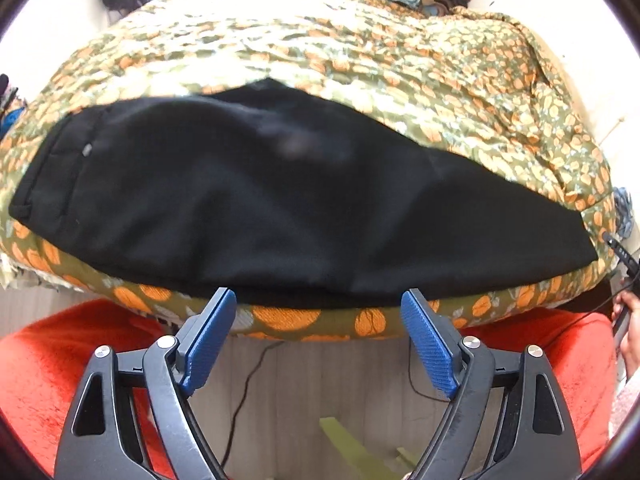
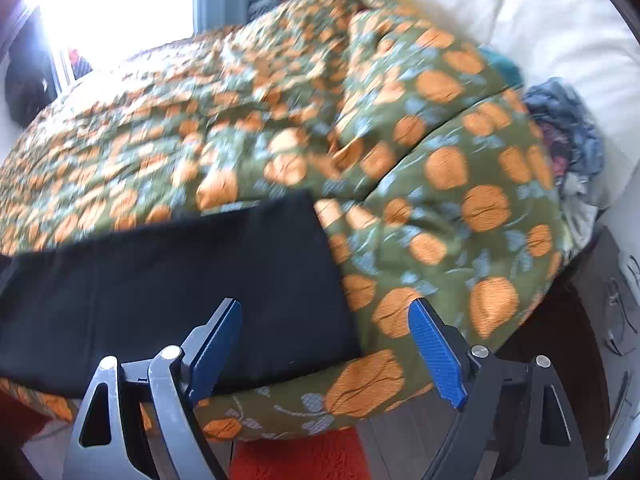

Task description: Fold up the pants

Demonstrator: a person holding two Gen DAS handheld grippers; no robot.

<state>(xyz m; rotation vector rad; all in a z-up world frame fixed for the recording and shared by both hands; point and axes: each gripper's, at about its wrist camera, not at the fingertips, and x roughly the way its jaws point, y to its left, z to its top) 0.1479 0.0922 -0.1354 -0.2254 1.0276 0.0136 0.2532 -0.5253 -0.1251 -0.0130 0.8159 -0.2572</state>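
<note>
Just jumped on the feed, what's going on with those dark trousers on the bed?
A person holds a gripper in each hand over black fabric pants laid lengthwise on a bed with an orange-and-green floral bedspread. The pants look already folded leg over leg, waistband to the left, hems to the right. The left gripper is open at the pants' near edge; the right gripper is open by the hem end. Neither grips the cloth.
</note>
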